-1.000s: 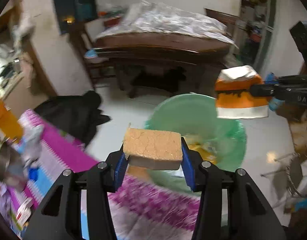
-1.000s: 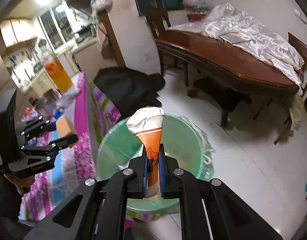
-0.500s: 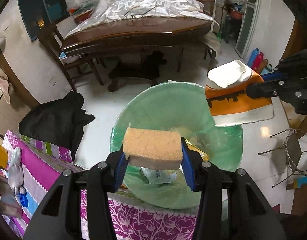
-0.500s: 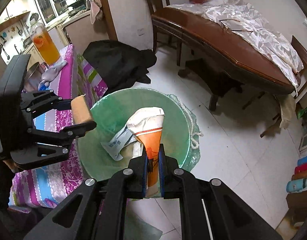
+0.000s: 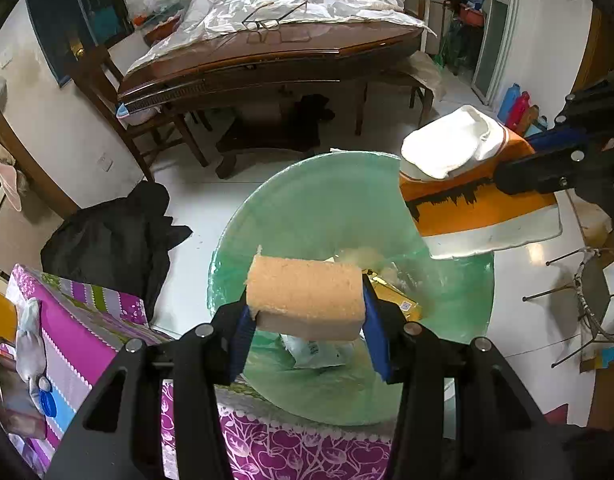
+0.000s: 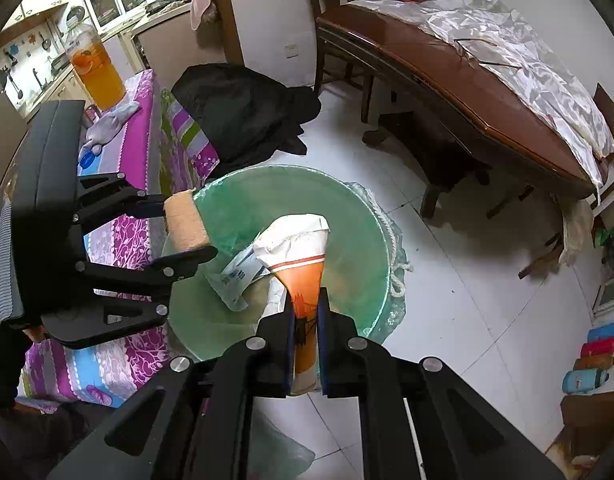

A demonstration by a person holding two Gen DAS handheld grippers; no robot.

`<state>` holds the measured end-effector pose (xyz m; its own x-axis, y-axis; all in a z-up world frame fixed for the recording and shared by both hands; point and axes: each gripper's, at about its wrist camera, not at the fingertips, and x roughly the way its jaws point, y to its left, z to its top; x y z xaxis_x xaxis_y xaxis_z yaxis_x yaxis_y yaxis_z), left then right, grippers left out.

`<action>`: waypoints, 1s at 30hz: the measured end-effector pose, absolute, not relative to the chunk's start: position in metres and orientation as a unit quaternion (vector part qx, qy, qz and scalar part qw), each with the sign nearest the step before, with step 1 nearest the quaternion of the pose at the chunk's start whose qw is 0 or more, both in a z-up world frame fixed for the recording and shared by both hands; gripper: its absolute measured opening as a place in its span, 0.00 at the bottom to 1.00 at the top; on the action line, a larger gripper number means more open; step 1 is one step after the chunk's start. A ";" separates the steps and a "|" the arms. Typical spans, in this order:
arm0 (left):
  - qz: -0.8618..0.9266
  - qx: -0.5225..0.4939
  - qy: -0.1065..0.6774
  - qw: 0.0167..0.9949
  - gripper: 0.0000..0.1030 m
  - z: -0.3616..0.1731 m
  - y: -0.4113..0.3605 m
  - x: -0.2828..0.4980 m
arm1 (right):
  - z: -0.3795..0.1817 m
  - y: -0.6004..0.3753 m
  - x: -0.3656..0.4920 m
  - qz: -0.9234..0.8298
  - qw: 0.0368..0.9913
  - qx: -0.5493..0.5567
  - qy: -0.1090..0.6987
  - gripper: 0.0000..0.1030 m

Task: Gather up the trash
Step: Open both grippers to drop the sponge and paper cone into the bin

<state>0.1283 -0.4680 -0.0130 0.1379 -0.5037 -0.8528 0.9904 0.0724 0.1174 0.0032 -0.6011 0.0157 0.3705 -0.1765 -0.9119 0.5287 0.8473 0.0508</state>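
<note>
Both grippers hang over the green-lined trash bin (image 5: 307, 216), each carrying a piece of rubbish. The left gripper (image 5: 305, 312) has its jaws clenched on a tan sponge block (image 5: 307, 292), gripped at its two short ends, and in the right wrist view it sits at the bin's near rim, beside the edge of the table (image 6: 135, 168) with the purple floral cloth. The right gripper (image 6: 305, 320) has its jaws pinched tight on a crumpled orange-and-white paper cup (image 6: 303, 256), flattened between the pads, with its white mouth pointing out over the bin's opening. Some wrappers and a yellow scrap already lie at the bottom of the bin, so the collecting looks well under way and the drop seems the step in hand. The main risk, as I judge it, is the sponge: it hangs close to the rim on the table side, and if the jaws open there it could clip the edge or the loose liner and bounce to the white tiled floor (image 6: 447, 300) or onto the cloth. The cup is squashed thin and may cling to a pad when released, falling late or askew. The two grippers are also near one another, so moving both inward at once could knock them together.
</note>
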 end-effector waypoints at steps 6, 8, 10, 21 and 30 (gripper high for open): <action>-0.565 0.379 0.323 0.658 0.45 -0.014 -0.469 0.124 | 0.014 -0.603 0.005 -0.216 0.808 0.169 0.521 0.10; -0.562 0.378 0.324 0.660 0.46 -0.013 -0.470 0.124 | 0.014 -0.604 0.005 -0.217 0.808 0.170 0.521 0.10; -0.556 0.375 0.326 0.666 0.62 -0.012 -0.471 0.126 | 0.013 -0.605 0.006 -0.210 0.810 0.172 0.520 0.10; -0.547 0.370 0.328 0.675 0.68 -0.016 -0.467 0.128 | 0.005 -0.608 0.003 -0.217 0.811 0.175 0.515 0.29; -0.527 0.375 0.316 0.694 0.68 -0.020 -0.458 0.119 | -0.010 -0.602 0.003 -0.215 0.807 0.178 0.520 0.29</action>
